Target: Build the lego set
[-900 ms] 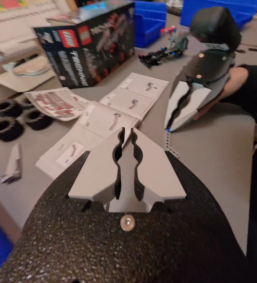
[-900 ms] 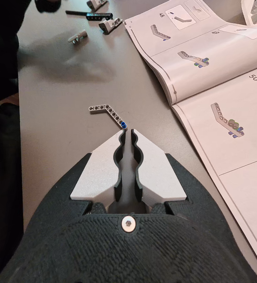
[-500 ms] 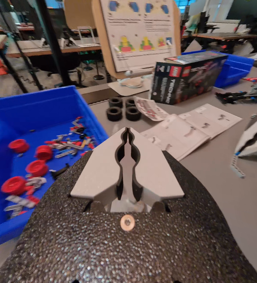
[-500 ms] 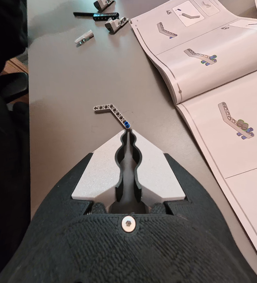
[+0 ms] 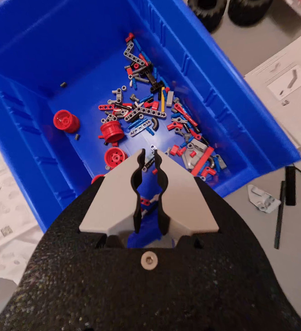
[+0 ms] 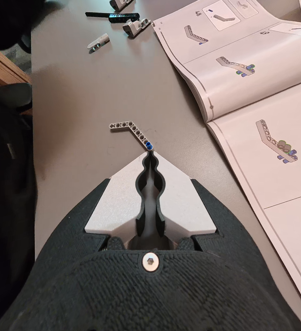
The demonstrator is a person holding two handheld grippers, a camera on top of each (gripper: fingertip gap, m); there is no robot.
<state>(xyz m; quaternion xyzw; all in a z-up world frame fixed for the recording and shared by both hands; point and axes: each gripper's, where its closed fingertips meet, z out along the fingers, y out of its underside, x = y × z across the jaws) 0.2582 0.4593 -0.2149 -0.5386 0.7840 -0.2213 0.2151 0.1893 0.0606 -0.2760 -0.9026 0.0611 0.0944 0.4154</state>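
A blue bin (image 5: 235,111) holds several loose Lego Technic parts: red wheel hubs (image 5: 66,120), grey beams (image 5: 146,112), and blue and red pins. My left gripper (image 5: 148,152) hovers over the bin's near part, jaws slightly apart and empty. In the right wrist view a grey bent beam (image 6: 128,130) lies flat on the grey table, with a blue pin (image 6: 148,145) in its near end. My right gripper (image 6: 149,157) is shut and empty, with its tips just short of the pin.
The open instruction booklet (image 6: 253,89) lies right of the beam. Grey connectors (image 6: 136,26) and a black beam (image 6: 123,17) lie farther off. Beside the bin are black tyres (image 5: 210,10), a grey panel piece (image 5: 262,198), a black axle (image 5: 279,215) and a paper sheet (image 5: 3,197). The tips of one gripper are about 40 cm away from the tips of the other. The left tips stand about 15 cm off the grey panel piece (image 5: 262,198).
My left gripper swung left from the booklet to over the blue bin, tilted down, and its jaws parted again. My right gripper closed fully and stayed by the pin.
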